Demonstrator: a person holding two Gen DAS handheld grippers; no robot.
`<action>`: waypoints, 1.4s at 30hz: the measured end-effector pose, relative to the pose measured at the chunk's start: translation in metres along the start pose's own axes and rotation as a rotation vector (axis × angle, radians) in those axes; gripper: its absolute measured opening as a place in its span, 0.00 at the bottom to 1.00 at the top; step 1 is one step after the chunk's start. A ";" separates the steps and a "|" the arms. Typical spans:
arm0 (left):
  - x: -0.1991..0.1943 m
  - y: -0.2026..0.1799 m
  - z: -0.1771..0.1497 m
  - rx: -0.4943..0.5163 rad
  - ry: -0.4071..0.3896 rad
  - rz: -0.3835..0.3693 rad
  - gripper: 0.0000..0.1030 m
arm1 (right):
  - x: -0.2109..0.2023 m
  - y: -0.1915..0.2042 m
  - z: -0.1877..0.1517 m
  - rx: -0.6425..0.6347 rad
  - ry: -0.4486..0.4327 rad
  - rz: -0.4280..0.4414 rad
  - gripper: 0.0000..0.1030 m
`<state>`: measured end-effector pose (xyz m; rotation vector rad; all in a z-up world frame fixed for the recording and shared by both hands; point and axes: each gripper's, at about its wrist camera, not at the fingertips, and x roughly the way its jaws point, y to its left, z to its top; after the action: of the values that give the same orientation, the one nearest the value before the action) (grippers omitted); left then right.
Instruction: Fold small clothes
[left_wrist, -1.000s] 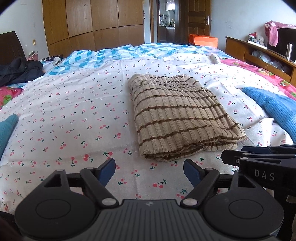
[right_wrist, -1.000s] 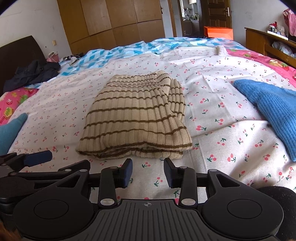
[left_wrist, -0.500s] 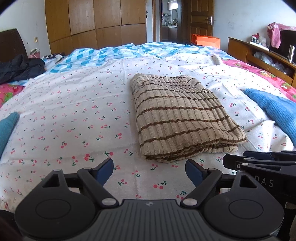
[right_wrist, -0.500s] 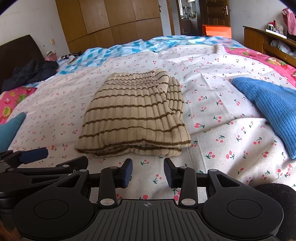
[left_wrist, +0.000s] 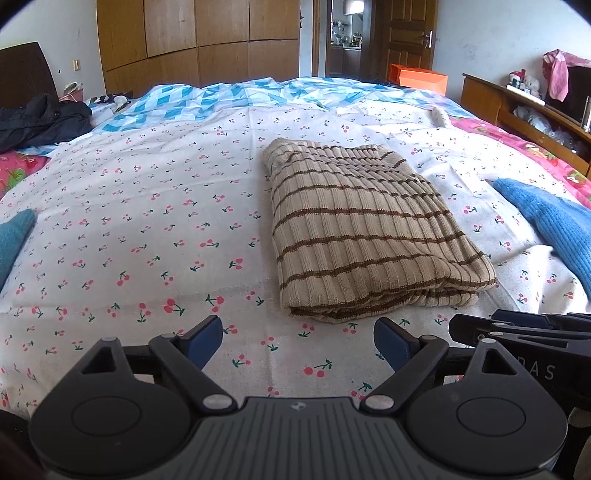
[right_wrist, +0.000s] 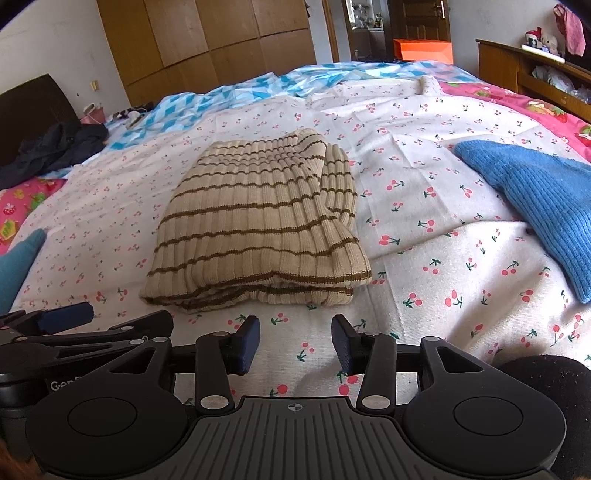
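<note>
While the striped beige sweater (left_wrist: 365, 229) already lies folded in a neat stack on the bed (left_wrist: 147, 206), your left claw (left_wrist: 298, 341) and right claw (right_wrist: 295, 341) hover apart and empty just short of it, leaving, I judge, the blue knit (right_wrist: 532, 199) beside it unfolded.

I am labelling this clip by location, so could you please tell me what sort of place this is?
Most likely a home bedroom: a wide bed under a cherry-print sheet, tall wooden wardrobes along the far wall, and a folded striped sweater lying on the bed.
</note>
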<state>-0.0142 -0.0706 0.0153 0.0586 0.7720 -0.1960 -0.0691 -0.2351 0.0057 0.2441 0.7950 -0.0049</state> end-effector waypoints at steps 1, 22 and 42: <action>0.000 0.000 0.000 0.001 0.001 -0.001 0.91 | 0.000 0.000 0.000 0.002 0.002 0.000 0.42; 0.004 -0.008 0.014 0.007 0.057 0.028 0.91 | 0.007 -0.007 0.003 0.041 0.034 -0.006 0.42; 0.014 -0.014 0.016 0.027 0.094 0.080 0.92 | 0.011 -0.014 0.004 0.086 0.050 0.016 0.42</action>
<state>0.0041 -0.0888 0.0169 0.1251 0.8593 -0.1281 -0.0599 -0.2480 -0.0027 0.3329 0.8437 -0.0177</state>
